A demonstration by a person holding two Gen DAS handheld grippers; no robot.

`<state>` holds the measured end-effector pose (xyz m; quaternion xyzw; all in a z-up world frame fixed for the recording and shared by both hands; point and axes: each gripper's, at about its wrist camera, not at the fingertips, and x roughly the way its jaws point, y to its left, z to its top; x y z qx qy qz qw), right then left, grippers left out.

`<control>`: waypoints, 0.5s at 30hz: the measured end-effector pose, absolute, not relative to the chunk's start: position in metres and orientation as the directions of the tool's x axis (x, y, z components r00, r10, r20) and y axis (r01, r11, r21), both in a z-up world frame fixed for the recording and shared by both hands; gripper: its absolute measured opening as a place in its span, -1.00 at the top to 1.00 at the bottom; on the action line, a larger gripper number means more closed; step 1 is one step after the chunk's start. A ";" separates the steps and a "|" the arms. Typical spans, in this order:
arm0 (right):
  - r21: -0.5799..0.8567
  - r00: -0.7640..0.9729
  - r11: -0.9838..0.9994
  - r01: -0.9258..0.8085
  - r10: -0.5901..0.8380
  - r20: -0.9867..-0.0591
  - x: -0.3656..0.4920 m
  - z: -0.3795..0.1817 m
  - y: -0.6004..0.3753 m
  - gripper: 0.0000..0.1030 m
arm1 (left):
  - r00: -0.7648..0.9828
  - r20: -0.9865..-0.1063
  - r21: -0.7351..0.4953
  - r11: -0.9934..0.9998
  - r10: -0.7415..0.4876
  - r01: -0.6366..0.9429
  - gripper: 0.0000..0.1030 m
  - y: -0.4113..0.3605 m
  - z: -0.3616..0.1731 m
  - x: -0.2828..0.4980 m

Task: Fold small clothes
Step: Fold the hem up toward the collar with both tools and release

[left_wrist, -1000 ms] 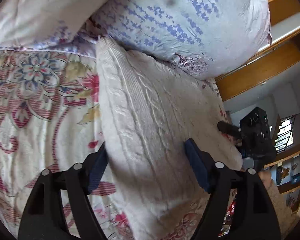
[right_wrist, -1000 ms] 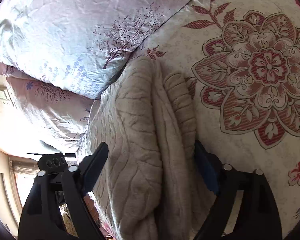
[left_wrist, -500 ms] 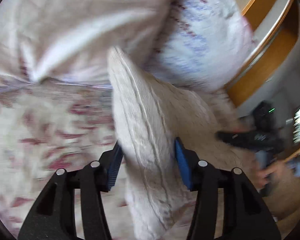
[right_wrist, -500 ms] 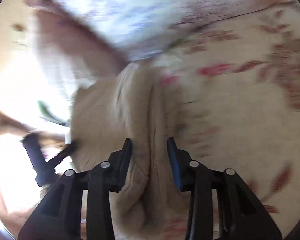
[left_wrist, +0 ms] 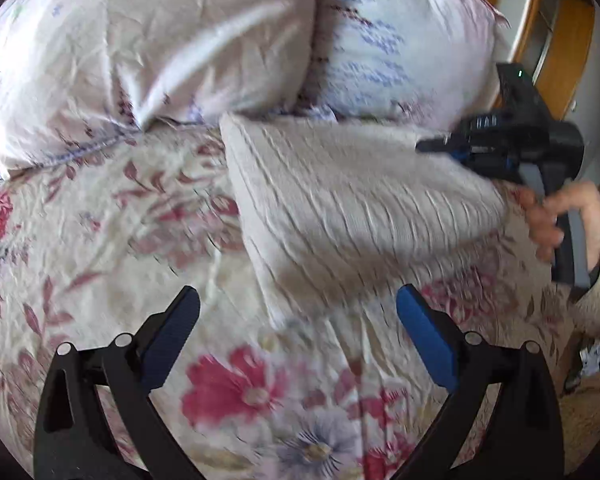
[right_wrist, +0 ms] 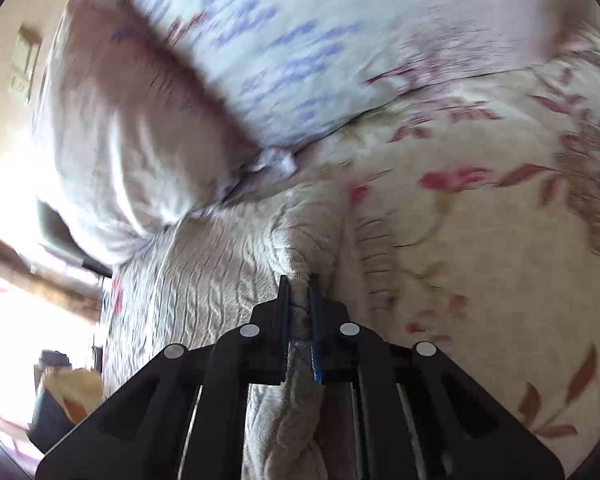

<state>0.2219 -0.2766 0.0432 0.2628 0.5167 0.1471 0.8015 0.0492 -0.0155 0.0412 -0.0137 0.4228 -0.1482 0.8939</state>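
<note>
A cream knitted garment [left_wrist: 352, 204] lies folded on the floral bedsheet [left_wrist: 100, 240], its far edge against the pillows. My left gripper [left_wrist: 296, 320] is open and empty, just short of the garment's near edge. My right gripper [right_wrist: 299, 292] is shut on a fold of the garment [right_wrist: 220, 280]. In the left wrist view the right gripper [left_wrist: 432, 146] shows at the garment's right end, held by a hand [left_wrist: 556, 216].
Two floral pillows [left_wrist: 180, 48] lie along the back of the bed. A wooden headboard [left_wrist: 560, 40] stands at the far right. The sheet [right_wrist: 500, 260] stretches to the right of the garment. A bright window [right_wrist: 4, 200] is at the left.
My left gripper has opened, let go of the garment and pulled back. My right gripper has shut fully on the garment's fold.
</note>
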 end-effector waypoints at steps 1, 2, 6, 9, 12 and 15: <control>0.565 0.437 0.820 0.090 0.477 -0.762 0.216 0.041 -0.289 0.84 | 0.591 -0.755 -0.152 0.953 -0.282 0.260 -0.91 -0.019 0.037 0.045; 0.552 0.433 0.824 0.126 0.455 -0.778 0.211 0.037 -0.297 0.84 | 0.586 -0.759 -0.154 0.952 -0.285 0.263 -0.91 -0.022 0.034 0.043; 0.557 0.407 0.814 0.165 0.458 -0.791 0.207 0.027 -0.298 0.74 | 0.550 -0.787 -0.153 0.952 -0.279 0.265 -0.91 -0.031 0.019 0.042; 0.617 0.487 0.783 0.075 0.511 -0.708 0.193 0.063 -0.301 0.48 | 0.544 -0.797 -0.141 0.957 -0.261 0.253 -0.95 -0.031 0.013 0.043; 0.668 0.505 0.736 -0.108 0.620 -0.601 0.164 0.087 -0.286 0.13 | 0.539 -0.802 -0.145 0.960 -0.256 0.240 -0.96 -0.030 0.008 0.043; 0.657 0.384 0.743 -0.129 0.648 -0.657 0.151 0.067 -0.271 0.13 | 0.534 -0.810 -0.140 0.964 -0.242 0.224 -0.96 -0.031 0.003 0.043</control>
